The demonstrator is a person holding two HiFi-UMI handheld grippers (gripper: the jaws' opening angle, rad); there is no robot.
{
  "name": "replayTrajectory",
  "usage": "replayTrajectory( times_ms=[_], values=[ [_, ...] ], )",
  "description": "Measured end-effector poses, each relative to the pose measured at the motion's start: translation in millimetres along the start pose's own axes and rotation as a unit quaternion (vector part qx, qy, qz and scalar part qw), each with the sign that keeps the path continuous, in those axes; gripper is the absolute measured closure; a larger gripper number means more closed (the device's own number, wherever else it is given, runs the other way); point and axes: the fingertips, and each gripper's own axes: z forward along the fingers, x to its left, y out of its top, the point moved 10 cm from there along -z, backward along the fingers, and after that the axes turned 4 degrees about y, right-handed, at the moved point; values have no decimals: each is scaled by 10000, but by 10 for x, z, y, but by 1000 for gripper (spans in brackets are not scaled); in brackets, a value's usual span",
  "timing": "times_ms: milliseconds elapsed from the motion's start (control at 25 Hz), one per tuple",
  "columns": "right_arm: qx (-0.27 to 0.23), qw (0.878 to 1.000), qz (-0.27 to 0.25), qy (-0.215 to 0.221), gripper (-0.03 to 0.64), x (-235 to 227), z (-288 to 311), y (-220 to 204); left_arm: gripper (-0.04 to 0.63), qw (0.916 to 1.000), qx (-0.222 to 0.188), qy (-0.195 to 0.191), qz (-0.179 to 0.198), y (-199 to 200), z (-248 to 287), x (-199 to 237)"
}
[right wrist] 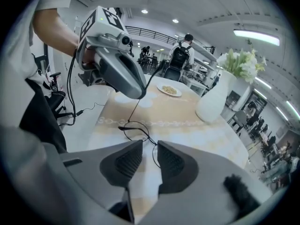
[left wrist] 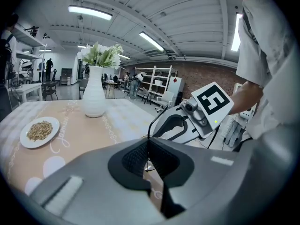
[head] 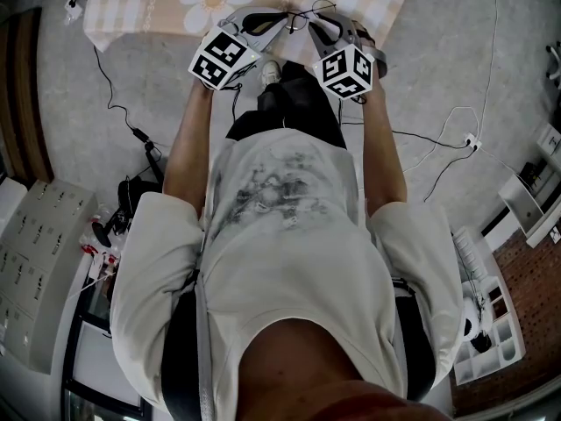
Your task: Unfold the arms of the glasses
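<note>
Thin black wire glasses hang just over the near edge of the patterned table. One slim arm of theirs runs up into my left gripper, which is shut on it. In the right gripper view, the left gripper holds that arm from above. My right gripper is open. A lens rim shows in the gap between its pads, and they do not press on it. In the head view, both grippers meet at the table's near edge, the left gripper and the right gripper, with the glasses between them.
A white vase with flowers and a plate of grains stand further in on the table. Cables run over the floor, with grey crates at the left and a white rack at the right. A person stands far behind.
</note>
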Motion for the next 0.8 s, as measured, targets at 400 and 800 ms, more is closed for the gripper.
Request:
replayTrajectory(
  times_ms=[400,800],
  values=[
    [-99,9987,-464,208,494,168,1,122,583,10000,14,-59,33,-6,8,-18],
    [-8,9932,-1102,362,483,352,66,181,583,10000,14,-54,18,8,14,-38]
  ],
)
